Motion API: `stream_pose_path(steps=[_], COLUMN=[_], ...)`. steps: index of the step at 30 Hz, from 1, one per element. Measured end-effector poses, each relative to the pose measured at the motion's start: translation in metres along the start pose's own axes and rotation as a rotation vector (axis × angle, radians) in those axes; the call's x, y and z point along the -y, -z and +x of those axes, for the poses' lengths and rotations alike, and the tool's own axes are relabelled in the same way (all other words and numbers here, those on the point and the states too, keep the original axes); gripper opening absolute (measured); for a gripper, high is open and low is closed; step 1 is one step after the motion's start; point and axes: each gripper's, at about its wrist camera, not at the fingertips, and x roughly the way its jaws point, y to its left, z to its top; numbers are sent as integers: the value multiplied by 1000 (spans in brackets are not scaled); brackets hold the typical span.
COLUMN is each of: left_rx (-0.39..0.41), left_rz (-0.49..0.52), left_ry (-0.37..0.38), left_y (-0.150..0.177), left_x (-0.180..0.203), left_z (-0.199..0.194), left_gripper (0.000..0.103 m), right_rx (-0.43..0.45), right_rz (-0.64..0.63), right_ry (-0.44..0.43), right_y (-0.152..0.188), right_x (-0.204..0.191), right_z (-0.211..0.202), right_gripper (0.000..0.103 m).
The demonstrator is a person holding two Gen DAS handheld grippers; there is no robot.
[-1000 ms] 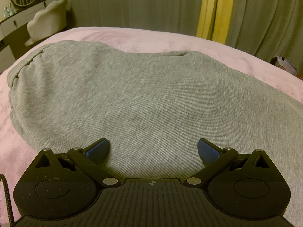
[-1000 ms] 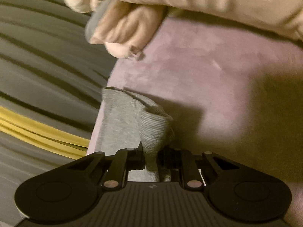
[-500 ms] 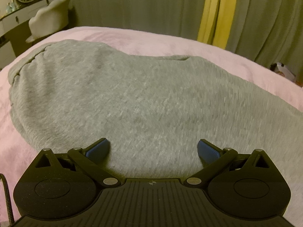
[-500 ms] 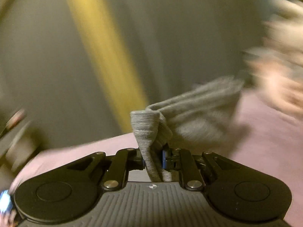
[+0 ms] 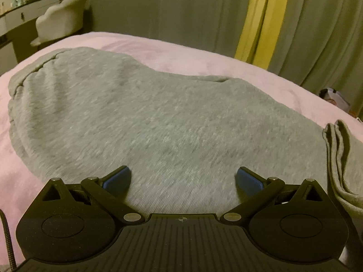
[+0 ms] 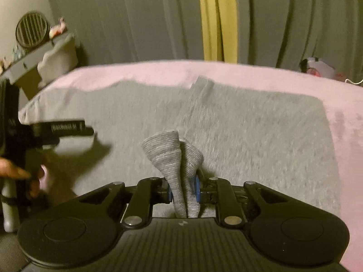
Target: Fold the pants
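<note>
Bed cover (image 5: 181,52), pink: carries the load.
Pants (image 5: 158,117), grey: spread flat across it.
Right gripper (image 6: 184,191): pinching the cuff (image 6: 174,156), raised; fold-over in hand, lay-down on the waist end likely next.
Left gripper (image 5: 182,179): spread wide, empty, above the fabric.

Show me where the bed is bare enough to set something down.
Bare pink bedspread runs between the grey pants and the curtains, and down the pants' right edge. The middle is crowded: pants, open left gripper, right gripper clamping a cuff.
</note>
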Motion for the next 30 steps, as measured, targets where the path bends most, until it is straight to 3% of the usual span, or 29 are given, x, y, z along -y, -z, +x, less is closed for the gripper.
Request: stream_pose_path(steps=[2, 4, 6, 8, 10, 12, 14, 15, 17, 18, 23, 26, 30], left_rx=[2, 3, 5, 5, 4, 2, 2, 2, 0, -2, 6, 35, 70], left_rz=[-13, -30, -39, -39, -30, -16, -4, -2, -1, -2, 18, 71, 204], left_ry=[11, 16, 19, 19, 13, 6, 3, 4, 4, 2, 8, 34, 115], left_y=[-1, -2, -1, -1, 0, 1, 1, 0, 0, 1, 1, 3, 10], left_x=[-3, -6, -7, -6, -4, -2, -1, -1, 0, -1, 2, 10, 33], left_z=[-1, -2, -2, -2, -4, -3, -3, -3, -2, -2, -6, -15, -34], left_gripper=[103, 103, 103, 103, 103, 103, 103, 103, 103, 103, 103, 103, 103], right_rx=[-11, -61, -112, -67, 11, 78, 56, 6, -190, -223, -134, -231, -268], right_rz=[-12, -63, -45, 13, 83, 188, 268, 267, 224, 246, 290, 290, 353], right_ry=[-11, -21, -109, -196, -202, -134, 33, 148, 376, 388, 367, 456, 414], right_y=[11, 19, 20, 16, 10, 6, 5, 8, 18, 20, 12, 22, 19], right_x=[-17, -27, -27, -17, -3, 18, 37, 43, 52, 56, 55, 58, 70], right_z=[-6, -5, -9, -24, -39, -48, -45, -38, -13, -9, -27, -15, -21], right_gripper=[20, 30, 47, 58, 69, 84, 88, 90, 93, 95, 98, 99, 99])
